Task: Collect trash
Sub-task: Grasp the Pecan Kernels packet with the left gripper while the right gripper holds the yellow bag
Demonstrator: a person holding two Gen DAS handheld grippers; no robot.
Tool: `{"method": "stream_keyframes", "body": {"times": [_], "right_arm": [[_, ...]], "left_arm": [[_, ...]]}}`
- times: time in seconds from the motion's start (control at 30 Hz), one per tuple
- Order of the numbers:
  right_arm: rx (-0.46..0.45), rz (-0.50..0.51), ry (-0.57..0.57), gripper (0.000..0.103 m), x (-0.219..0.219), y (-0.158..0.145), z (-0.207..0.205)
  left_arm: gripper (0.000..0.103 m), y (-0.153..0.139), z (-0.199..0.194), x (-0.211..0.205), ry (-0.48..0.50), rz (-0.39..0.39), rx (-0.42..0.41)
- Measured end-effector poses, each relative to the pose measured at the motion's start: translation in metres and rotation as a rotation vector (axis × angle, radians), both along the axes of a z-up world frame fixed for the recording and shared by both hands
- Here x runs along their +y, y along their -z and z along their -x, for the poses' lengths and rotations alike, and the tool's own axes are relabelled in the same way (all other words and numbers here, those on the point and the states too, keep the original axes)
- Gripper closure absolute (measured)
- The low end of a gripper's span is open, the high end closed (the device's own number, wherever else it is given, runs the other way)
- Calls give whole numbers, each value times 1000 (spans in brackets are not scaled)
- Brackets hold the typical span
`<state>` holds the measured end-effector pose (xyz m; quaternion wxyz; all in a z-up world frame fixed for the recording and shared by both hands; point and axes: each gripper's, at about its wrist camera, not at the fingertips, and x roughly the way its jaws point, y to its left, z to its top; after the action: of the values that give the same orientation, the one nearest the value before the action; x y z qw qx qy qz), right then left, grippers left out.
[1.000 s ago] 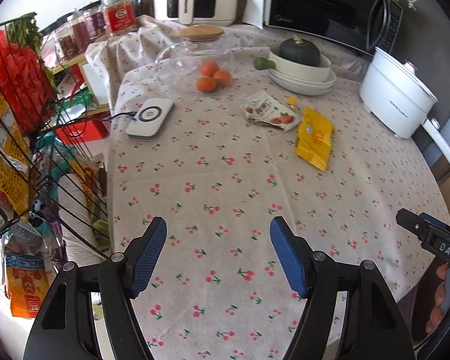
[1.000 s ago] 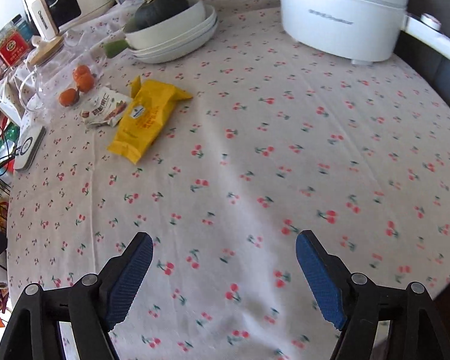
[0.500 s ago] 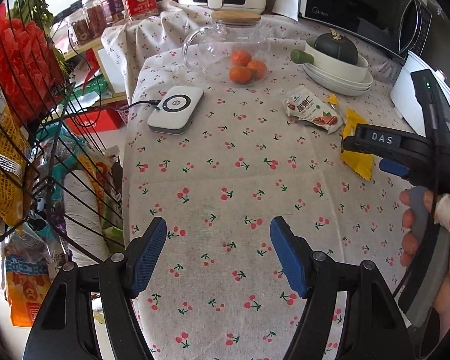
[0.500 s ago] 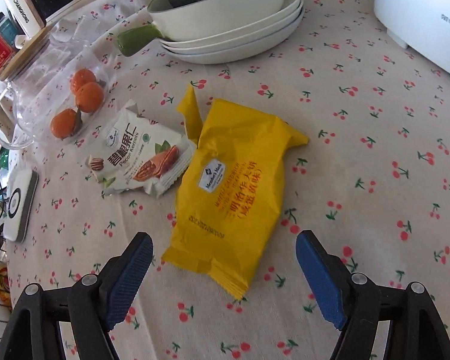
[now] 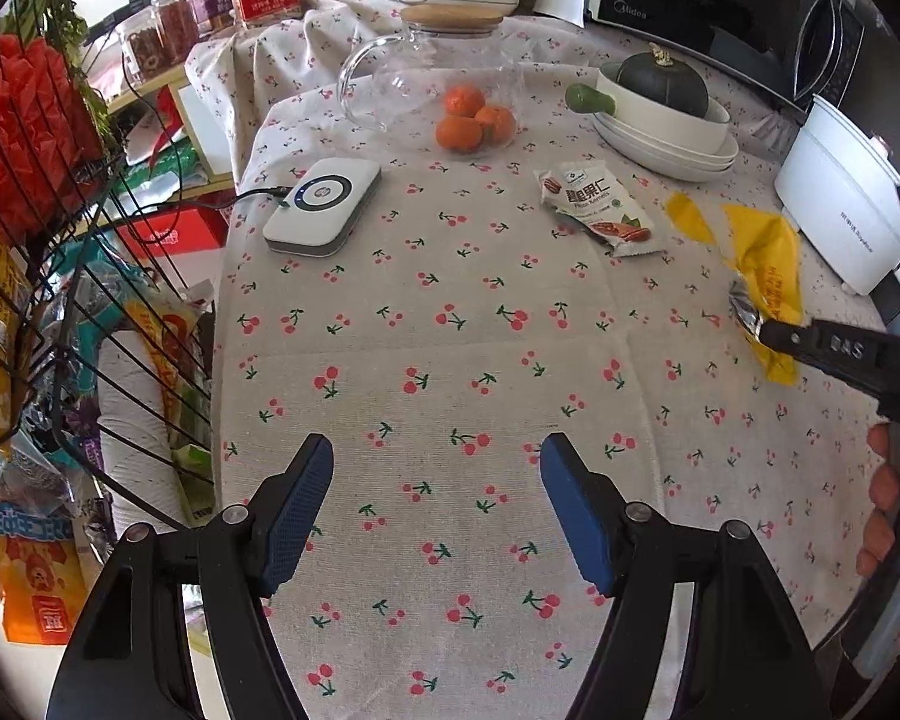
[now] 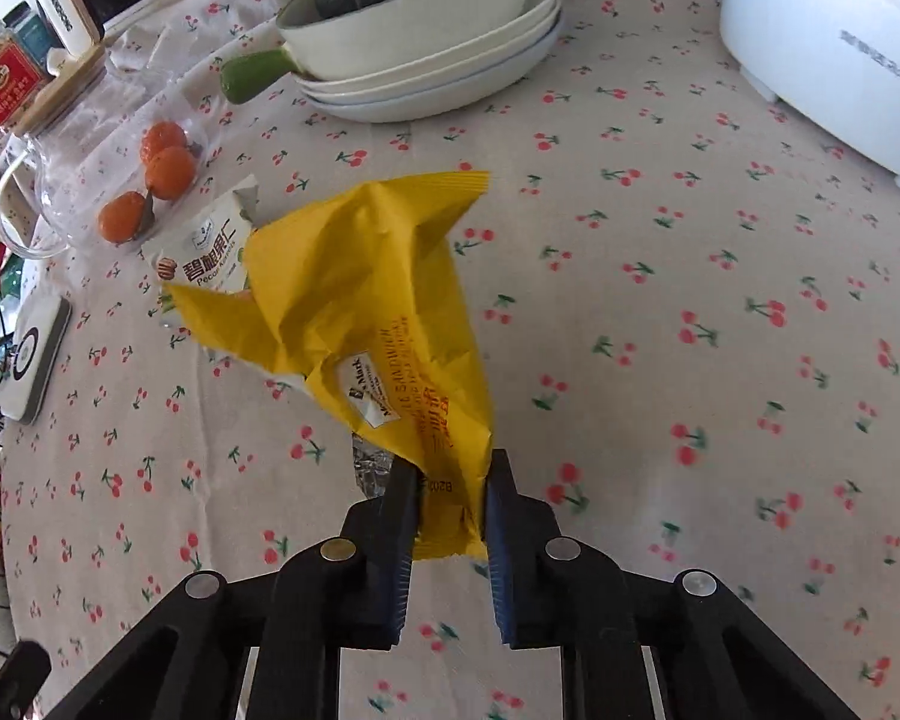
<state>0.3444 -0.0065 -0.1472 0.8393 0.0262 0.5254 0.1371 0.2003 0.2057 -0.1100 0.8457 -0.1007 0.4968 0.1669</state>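
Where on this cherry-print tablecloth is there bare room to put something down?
Bare: the near cherry-print tablecloth ahead of the open left gripper, between the white charging pad and the yellow wrapper the right gripper pinches. Crowded: glass jug, white snack packet, stacked white dishes.

"Midea" on microwave (image 5: 708,6); "Pecan Kernels" packet (image 5: 600,207)

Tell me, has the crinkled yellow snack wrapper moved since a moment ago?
Yes. The yellow snack wrapper, pinched by the right hand-held gripper, now rises crumpled, overlapping the white pecan packet it earlier lay beside.
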Motion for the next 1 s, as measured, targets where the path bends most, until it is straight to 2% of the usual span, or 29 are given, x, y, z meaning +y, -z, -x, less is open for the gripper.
{"method": "stream_keyframes", "body": {"times": [0.17, 0.33, 0.47, 0.6, 0.77, 0.9, 1.0], "right_arm": [[-50, 4, 5, 85, -63, -23, 28], [-63, 35, 40, 85, -120, -26, 34], [-58, -44, 91, 85, -154, -25, 20], [-50, -38, 103, 85, -170, -18, 9], [-37, -60, 110, 84, -181, -13, 5], [-24, -64, 94, 84, -178, -8, 3], [-21, -57, 89, 84, -176, -7, 2]], "left_arm": [[29, -6, -25, -9, -12, 50, -24], [29, -4, -85, -18, -24, 98, -45], [29, -4, -138, -27, -39, 83, -83], [29, 18, -180, -32, -79, 101, -38], [28, 40, -208, -30, -139, 110, -50], [26, 51, -220, -34, -147, 24, -29], [27, 52, -220, -34, -142, 3, -31]]}}
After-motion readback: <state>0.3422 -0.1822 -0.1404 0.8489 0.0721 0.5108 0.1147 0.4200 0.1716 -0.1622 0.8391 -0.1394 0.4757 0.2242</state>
